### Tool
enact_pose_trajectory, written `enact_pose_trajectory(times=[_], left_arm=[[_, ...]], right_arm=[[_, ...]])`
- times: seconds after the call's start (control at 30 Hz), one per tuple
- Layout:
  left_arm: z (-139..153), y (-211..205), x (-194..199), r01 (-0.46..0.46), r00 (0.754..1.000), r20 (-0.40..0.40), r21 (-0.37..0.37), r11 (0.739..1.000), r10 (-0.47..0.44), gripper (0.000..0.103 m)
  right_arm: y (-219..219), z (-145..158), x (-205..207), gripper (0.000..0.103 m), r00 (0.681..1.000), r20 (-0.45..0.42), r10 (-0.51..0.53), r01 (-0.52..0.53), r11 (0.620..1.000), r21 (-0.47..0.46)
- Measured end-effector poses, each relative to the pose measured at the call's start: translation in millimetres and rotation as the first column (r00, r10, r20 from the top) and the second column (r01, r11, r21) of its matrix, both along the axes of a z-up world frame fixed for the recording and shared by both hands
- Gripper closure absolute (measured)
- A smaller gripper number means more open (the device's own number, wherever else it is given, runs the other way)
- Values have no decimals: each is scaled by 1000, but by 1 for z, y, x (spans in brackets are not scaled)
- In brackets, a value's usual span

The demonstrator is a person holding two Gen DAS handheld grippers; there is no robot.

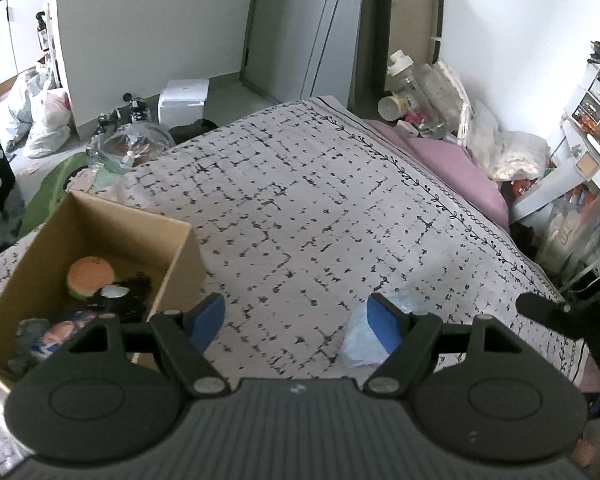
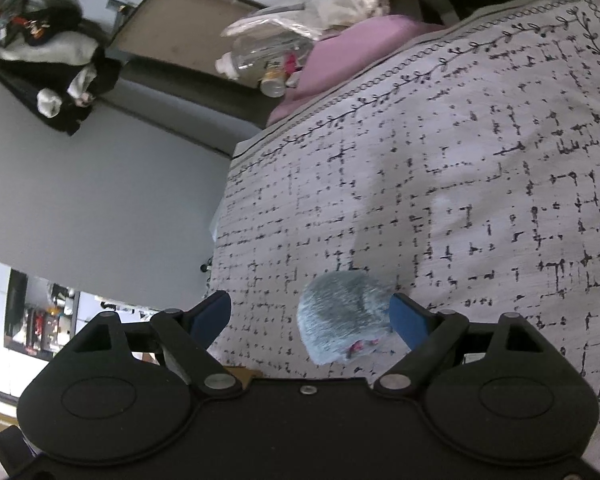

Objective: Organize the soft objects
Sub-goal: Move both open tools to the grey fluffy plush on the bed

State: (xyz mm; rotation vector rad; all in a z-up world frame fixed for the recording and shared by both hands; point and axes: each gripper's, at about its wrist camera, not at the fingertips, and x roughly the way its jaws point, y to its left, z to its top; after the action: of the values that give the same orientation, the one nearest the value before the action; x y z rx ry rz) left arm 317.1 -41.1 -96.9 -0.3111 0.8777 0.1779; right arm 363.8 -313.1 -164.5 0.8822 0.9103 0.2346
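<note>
A light blue plush toy (image 2: pixel 346 316) lies on the patterned bedspread (image 2: pixel 460 168), between the wide-open fingers of my right gripper (image 2: pixel 312 316), nearer the right finger. In the left wrist view the same toy (image 1: pixel 364 336) lies partly behind the right finger of my open, empty left gripper (image 1: pixel 298 322). A cardboard box (image 1: pixel 180 256) stands on the bed at the left. It holds an orange round plush (image 1: pixel 90 276), a black plush (image 1: pixel 128 292) and other soft toys (image 1: pixel 56 336).
A pink pillow (image 1: pixel 456 168) lies at the bed's far right edge, with plastic bottles (image 1: pixel 416 92) and bags behind it. A white drawer unit (image 1: pixel 592 120) stands at the right. Bags, a white box (image 1: pixel 184 100) and clutter lie on the floor beyond the bed.
</note>
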Motion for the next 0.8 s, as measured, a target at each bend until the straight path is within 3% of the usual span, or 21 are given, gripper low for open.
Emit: enact_pose_trajectory(times=[0.23,0.37,0.57,0.8], left_arm=[[-17,-10,26,1,1000,-24,-11,1000,-2,26],[-27,-14,40,-22,999,-47,-17,1000,22,26],[-38,-24,62,-20,997,-70,-50,999,17,29],[-56,-34,86,-7,996,-88,-61,998,1,37]], right_arm=[[-3,-19,18,27,999,-37,-26,25,999,-21],[-2,-39,33,34,995,-97,-24,27,999,31],[2,-59,45,56,990,-135,-28,41,995,88],[3,-73,56,61,984,-172,-48,65,994,92]])
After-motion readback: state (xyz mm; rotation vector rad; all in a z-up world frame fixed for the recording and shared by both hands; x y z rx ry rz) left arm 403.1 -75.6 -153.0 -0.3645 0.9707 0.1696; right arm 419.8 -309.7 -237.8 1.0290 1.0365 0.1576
